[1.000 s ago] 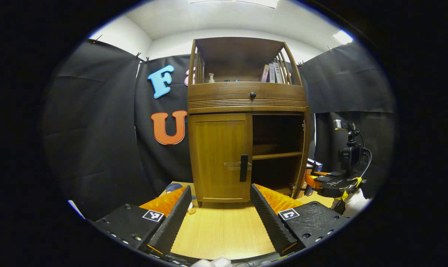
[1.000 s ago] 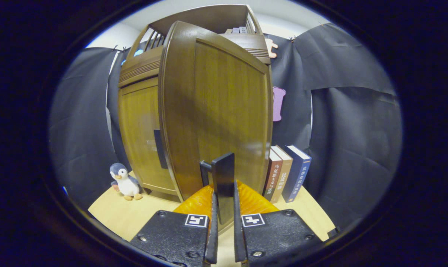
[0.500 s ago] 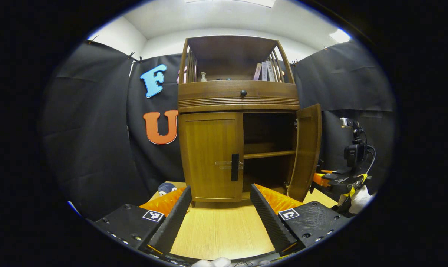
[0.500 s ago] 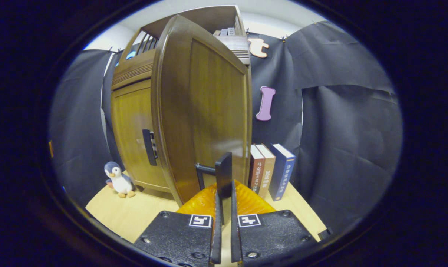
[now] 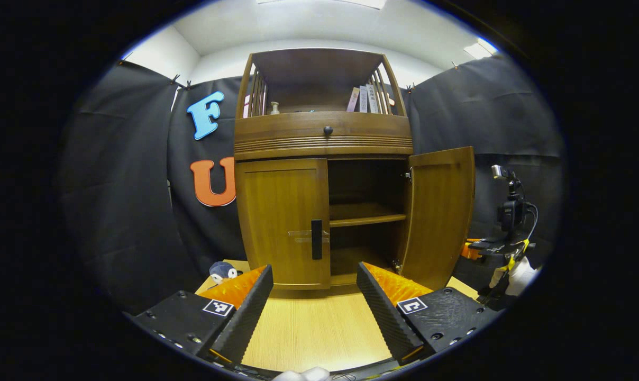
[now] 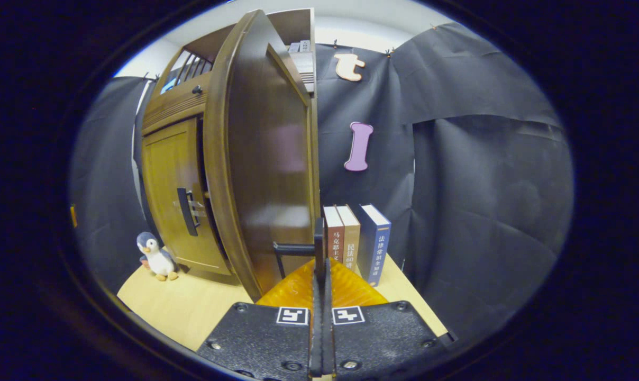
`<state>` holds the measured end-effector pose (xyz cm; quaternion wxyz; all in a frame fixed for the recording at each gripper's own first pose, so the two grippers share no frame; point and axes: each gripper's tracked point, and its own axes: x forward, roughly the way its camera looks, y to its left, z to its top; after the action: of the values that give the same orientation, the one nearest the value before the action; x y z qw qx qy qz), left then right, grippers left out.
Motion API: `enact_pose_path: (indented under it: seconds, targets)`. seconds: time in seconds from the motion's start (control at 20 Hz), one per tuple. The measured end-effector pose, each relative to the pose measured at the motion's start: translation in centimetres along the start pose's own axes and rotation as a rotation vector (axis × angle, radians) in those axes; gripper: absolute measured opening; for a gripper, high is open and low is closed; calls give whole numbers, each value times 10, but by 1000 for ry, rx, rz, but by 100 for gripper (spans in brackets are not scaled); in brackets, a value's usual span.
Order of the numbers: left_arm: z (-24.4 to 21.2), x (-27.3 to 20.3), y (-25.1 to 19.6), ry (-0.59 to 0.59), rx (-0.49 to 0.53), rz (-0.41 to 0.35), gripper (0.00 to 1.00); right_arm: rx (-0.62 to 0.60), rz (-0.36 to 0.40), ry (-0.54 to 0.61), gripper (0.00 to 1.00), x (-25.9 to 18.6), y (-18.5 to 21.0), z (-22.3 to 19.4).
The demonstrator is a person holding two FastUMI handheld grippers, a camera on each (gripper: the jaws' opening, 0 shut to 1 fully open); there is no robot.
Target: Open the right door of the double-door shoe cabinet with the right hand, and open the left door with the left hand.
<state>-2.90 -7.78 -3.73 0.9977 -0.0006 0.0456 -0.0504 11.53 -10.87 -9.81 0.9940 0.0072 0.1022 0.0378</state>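
Right gripper point(image 6: 319, 275) clamps my right door's handle point(image 6: 318, 241) | right door point(image 5: 438, 211) swung wide | left gripper point(image 5: 314, 296) agape, facing closed left door point(image 5: 282, 222) | next I align on its handle point(image 5: 316, 239), pulling along the hinge arc

We see a brown wood-grain cabinet point(image 5: 282, 222), black door handles point(image 5: 316, 239), light wood table point(image 5: 314, 328), grey-white penguin point(image 6: 155, 256), red, tan and blue books point(image 6: 351, 241).
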Motion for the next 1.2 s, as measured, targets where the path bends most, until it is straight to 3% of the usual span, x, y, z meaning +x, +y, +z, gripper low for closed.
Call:
enact_pose_path:
  seconds: [0.35, 0.65, 0.9, 1.1, 1.15, 1.2]
  targets:
    - [5, 8, -53, 19, -57, 64, 96, -26, 132, 22, 4, -2, -38, 4]
    - [5, 1, -89, 16, -78, 124, 96, -49, 216, 29, 4, 10, -42, 9]
    - [1, -13, -89, 17, -85, 178, 96, -74, 211, 41, 4, 7, -40, 9]
    - [3, -11, -77, 4, -85, 166, 96, -54, 168, 23, 6, -2, -46, 14]
    - [2, -10, -72, 7, -83, 157, 96, -57, 151, 10, 10, -6, -49, 18]
    - [3, -8, -66, 10, -81, 145, 96, -64, 131, 4, 19, -14, -52, 21]
